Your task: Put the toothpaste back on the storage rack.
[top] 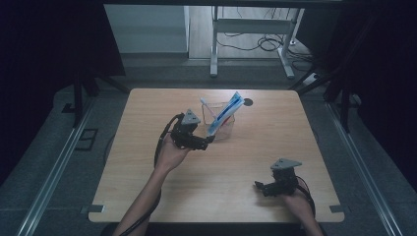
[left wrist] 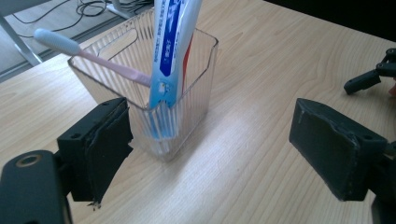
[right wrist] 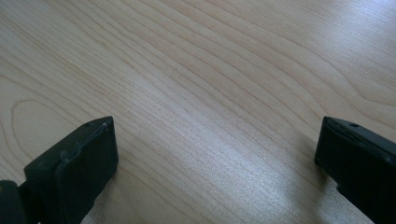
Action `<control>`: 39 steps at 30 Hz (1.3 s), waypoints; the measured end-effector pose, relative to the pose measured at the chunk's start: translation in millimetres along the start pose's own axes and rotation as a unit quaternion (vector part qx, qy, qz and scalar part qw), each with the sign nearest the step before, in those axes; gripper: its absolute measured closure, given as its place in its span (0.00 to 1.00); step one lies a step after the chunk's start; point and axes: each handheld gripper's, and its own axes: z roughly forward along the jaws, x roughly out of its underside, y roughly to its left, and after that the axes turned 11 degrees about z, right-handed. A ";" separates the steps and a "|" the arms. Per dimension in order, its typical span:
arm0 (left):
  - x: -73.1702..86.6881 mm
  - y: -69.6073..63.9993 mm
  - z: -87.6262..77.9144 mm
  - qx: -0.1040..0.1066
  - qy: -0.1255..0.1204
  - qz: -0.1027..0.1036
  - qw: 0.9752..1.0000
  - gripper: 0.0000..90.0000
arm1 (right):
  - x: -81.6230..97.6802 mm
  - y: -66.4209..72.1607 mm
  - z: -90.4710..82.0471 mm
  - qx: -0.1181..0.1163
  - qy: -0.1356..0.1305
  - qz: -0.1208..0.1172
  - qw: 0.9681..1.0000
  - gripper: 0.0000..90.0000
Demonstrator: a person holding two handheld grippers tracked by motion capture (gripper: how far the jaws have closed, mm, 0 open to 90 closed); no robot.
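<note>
Tabletop of pale wood-grain laminate, squarish, carries everything in the high view. Clear ribbed plastic cup, roughly square in section, stands upright a little toward 12 o'clock of the table's centre. Inside it a blue-and-white toothpaste tube with a red stripe leans, top tilted toward 1 o'clock, lower end down at the cup's floor (left gripper view: tube rests against the near wall of the cup). Pink-handled toothbrush with a light blue head also sits in the cup, head up toward 11 o'clock; in the left gripper view the toothbrush crosses the cup's mouth and passes behind the tube.

Left gripper, held in the person's left hand, sits at 8 o'clock of the cup, tips just beside its base. Jaws spread wide, nothing between them; in its own view one jaw is close to the cup's lower corner (contact cannot be confirmed), the other well apart over bare wood.

Right gripper, in the right hand, lies near the table's 5 o'clock corner, well apart from the cup. Its own view shows its jaws wide apart over bare tabletop, holding nothing.
</note>
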 end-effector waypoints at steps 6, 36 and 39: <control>8.8 -3.7 -8.3 -0.005 0.003 -0.002 1.000 0.15 | 0.0 0.0 0.0 0.000 0.000 0.000 1.000 0.00; 84.9 -35.0 -34.2 -0.012 0.026 -0.034 0.999 0.15 | -0.1 0.1 0.0 0.000 0.000 0.001 1.000 0.00; 93.0 -37.5 -35.5 -0.013 0.029 -0.040 0.999 0.15 | -0.1 0.1 0.1 0.000 0.000 0.001 1.000 0.00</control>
